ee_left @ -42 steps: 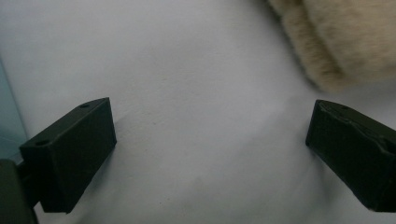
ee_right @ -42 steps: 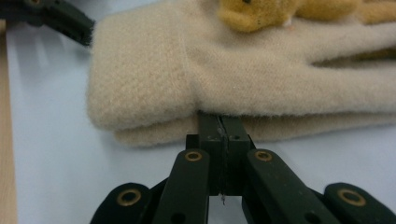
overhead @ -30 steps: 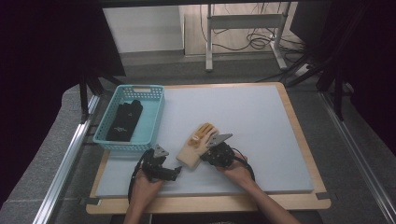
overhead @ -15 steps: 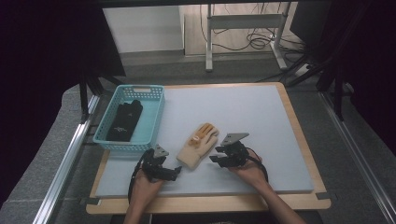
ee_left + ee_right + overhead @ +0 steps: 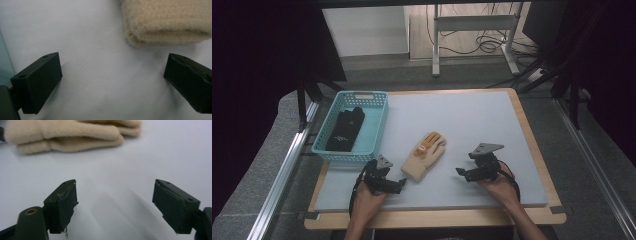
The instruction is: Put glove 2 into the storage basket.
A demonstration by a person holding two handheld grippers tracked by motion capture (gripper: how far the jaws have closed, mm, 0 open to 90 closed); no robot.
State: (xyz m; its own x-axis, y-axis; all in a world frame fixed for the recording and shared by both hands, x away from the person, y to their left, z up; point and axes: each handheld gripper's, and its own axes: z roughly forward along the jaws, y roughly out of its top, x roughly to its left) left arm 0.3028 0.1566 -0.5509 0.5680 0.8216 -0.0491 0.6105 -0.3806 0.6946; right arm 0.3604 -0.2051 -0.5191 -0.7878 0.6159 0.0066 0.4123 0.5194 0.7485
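Observation:
A tan glove [image 5: 424, 154] lies flat on the pale mat, fingers pointing away. Its cuff [image 5: 162, 22] sits just beyond my left gripper [image 5: 401, 182], whose jaws stand wide apart with nothing between them. Off to the glove's right, my right gripper [image 5: 460, 173] is open; its jaws have just been opening and hold nothing. From the right gripper view the glove [image 5: 67, 133] lies well ahead of the jaws, with bare mat between. A black glove [image 5: 345, 128] rests inside the teal basket [image 5: 377, 125].
The teal basket stands at the mat's left, close behind my left hand. A wooden board [image 5: 532, 135] frames the mat [image 5: 472, 120]. Metal rails [image 5: 282, 170] run along the table's left side, and a stand with cables [image 5: 472, 30] is beyond the far edge.
My right gripper has let go of the tan glove, opened, and pulled away to the right. The glove stays flat on the mat. My left gripper has not moved.

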